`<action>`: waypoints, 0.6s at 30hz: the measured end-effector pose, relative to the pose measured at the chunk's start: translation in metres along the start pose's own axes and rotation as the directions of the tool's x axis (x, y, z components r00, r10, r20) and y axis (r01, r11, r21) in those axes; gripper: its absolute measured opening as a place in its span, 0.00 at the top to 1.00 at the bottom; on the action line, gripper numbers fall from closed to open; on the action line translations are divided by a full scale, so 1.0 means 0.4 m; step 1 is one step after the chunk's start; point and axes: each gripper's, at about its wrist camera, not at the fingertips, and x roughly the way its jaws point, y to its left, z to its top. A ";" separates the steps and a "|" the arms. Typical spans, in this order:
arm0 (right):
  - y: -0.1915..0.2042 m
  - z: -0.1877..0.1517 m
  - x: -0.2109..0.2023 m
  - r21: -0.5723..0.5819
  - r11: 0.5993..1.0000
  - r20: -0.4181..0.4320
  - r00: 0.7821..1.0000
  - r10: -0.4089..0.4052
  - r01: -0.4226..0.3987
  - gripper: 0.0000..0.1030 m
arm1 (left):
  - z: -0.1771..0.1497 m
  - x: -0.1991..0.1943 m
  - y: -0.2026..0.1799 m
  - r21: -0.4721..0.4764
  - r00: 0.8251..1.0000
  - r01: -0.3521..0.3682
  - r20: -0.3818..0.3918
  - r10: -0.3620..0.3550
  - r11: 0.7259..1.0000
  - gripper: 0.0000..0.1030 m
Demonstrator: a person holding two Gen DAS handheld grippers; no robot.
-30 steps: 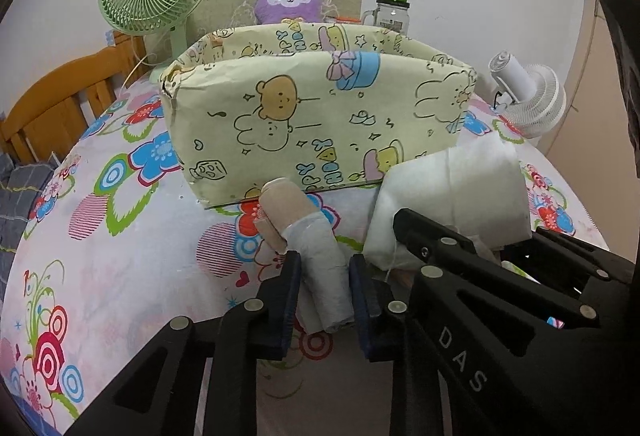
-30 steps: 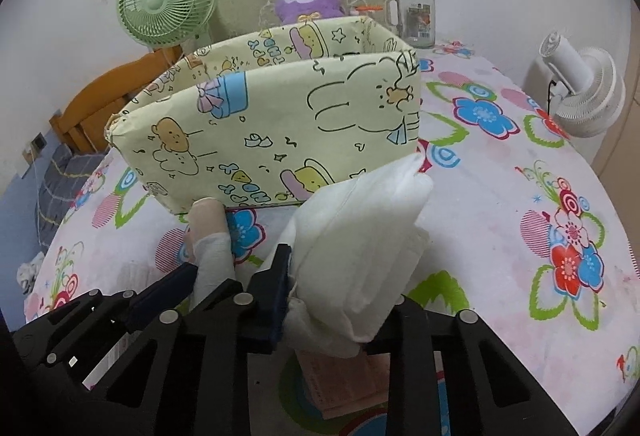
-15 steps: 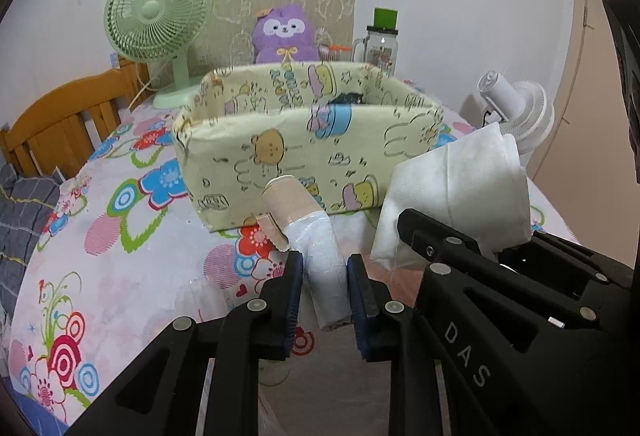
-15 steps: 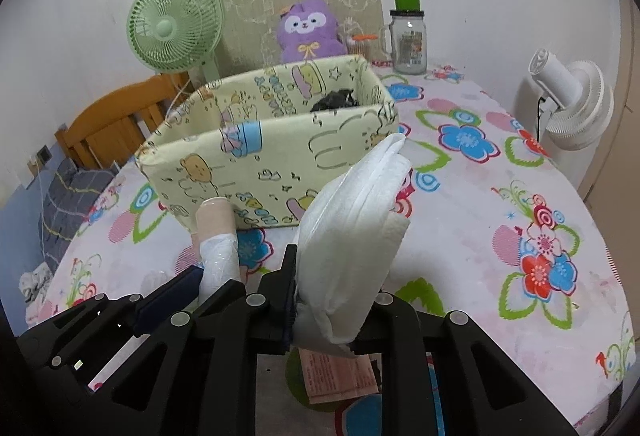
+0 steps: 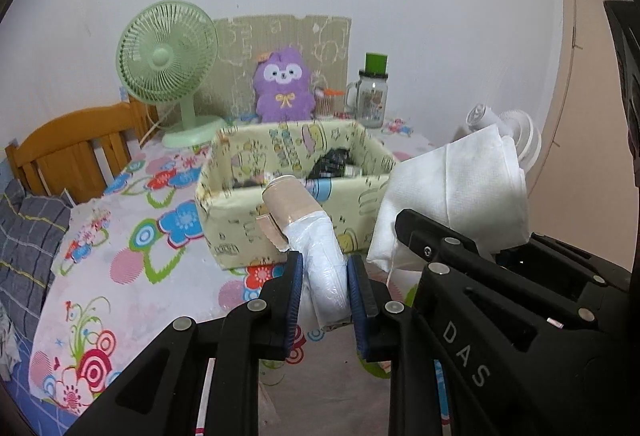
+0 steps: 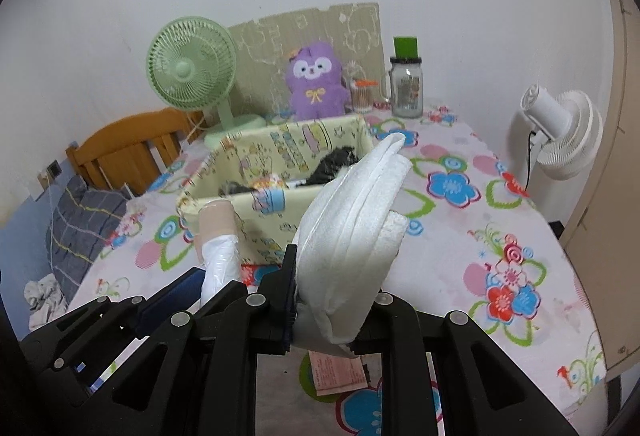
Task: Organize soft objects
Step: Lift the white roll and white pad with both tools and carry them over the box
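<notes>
A: We log the floral table (image 6: 460, 248) first, then the yellow cartoon-print bin (image 5: 256, 232) at twelve o'clock from both grippers, open top toward us, dark items already inside.

B: Agreed. Our right gripper (image 6: 324, 300) is clamped on the folded white cloth (image 6: 356, 220); its long axis runs from the jaws up toward one o'clock, the tip overlapping the bin's near wall in that view.

A: Our left gripper (image 5: 323, 292) is closed on the plastic-wrapped roll (image 5: 316, 248), beige end leading. Its axis points to eleven o'clock, straight at the bin's front wall.

B: Both loads sit short of the rim, near side. We judge the roll's tip nearer the opening, and either hand must carry forward over the wall before letting go.
</notes>
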 end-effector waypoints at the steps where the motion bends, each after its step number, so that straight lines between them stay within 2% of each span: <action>1: 0.002 0.006 -0.008 -0.001 1.000 0.007 1.000 0.001 -0.001 0.79 | 0.006 -0.009 -0.001 0.000 1.000 -0.002 0.008 0.002 1.000 0.79; 18: 0.029 0.087 -0.139 -0.015 1.000 0.109 0.994 -0.009 0.011 0.79 | 0.086 -0.116 -0.014 0.026 0.995 0.004 0.099 -0.007 1.000 0.79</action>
